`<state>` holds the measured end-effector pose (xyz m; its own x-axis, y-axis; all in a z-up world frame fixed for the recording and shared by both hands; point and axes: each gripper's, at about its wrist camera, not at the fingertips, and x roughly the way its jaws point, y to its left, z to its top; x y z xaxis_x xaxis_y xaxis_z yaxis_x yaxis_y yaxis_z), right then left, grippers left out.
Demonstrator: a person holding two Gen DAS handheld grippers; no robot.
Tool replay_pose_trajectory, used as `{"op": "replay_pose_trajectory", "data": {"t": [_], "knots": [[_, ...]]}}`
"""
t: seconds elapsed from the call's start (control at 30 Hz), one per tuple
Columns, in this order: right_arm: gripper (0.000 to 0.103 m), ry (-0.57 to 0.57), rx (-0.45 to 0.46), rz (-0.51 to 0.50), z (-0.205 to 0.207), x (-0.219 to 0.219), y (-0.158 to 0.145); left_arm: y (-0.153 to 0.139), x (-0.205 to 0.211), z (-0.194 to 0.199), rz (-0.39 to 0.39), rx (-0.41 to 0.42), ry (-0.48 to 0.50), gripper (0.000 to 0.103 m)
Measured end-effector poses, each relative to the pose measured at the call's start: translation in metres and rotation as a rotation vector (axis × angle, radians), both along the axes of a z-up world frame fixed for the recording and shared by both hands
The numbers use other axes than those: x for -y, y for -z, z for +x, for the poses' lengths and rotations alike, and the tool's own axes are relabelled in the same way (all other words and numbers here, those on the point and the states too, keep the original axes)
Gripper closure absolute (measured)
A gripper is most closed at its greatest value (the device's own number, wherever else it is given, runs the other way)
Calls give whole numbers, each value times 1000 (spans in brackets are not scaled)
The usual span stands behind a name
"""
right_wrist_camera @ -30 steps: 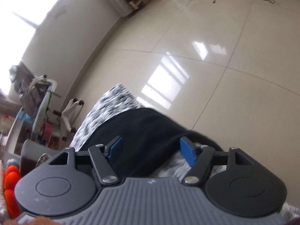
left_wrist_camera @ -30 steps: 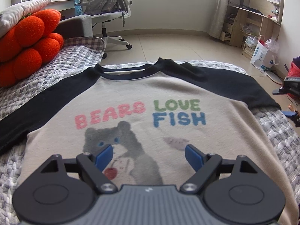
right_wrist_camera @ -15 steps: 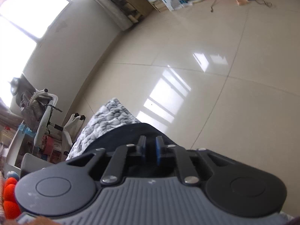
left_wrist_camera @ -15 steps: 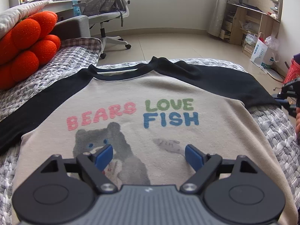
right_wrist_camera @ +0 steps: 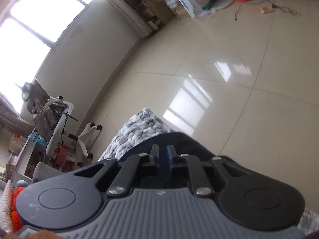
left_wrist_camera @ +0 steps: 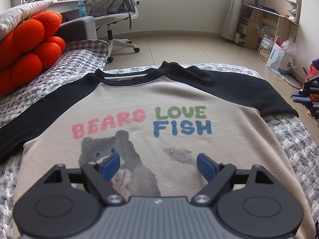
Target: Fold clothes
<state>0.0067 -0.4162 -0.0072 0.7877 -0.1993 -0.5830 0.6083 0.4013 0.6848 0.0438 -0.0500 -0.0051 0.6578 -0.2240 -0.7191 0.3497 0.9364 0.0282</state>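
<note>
Left of my quilted bedspread (left_wrist_camera: pixel 83 67) lie orange cushions (left_wrist_camera: pixel 30 45). Beyond it stands an office chair (left_wrist_camera: pixel 117 18); shelves (left_wrist_camera: pixel 267 22) stand far right.

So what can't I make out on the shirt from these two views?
- Left wrist view: hem of the beige bear-print shirt, hidden behind the left gripper.
- Left black sleeve cuff: cut off by the frame edge.
- Right wrist view: whether the opening right gripper pinches the right black sleeve; its body hides this.

Fleecy matt sweatshirt (left_wrist_camera: pixel 179 103) on quilted bedspread (left_wrist_camera: pixel 79 67); glossy tiled floor (right_wrist_camera: pixel 249 63)
</note>
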Motion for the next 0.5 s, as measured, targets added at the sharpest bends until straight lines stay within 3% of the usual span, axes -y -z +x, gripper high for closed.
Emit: {"op": "replay_pose_trajectory", "data": {"t": [0.03,0.1,0.23,0.37,0.47,0.5], "knots": [[53,9,-17,19,-1,1,2,0,1,0,2,0,1,18],[24,56,-59,49,-5,3,7,1,3,-1,10,0,6,18],[24,127,-110,99,-14,11,16,3,6,-2,20,1,12,18],[24,167,-85,273,-18,24,46,5,9,-3,30,2,13,18],[35,204,-16,363,-20,32,69,5,10,-3,33,7,12,18],[44,213,8,384,-20,34,75,5,10,-3,34,9,12,18]]}}
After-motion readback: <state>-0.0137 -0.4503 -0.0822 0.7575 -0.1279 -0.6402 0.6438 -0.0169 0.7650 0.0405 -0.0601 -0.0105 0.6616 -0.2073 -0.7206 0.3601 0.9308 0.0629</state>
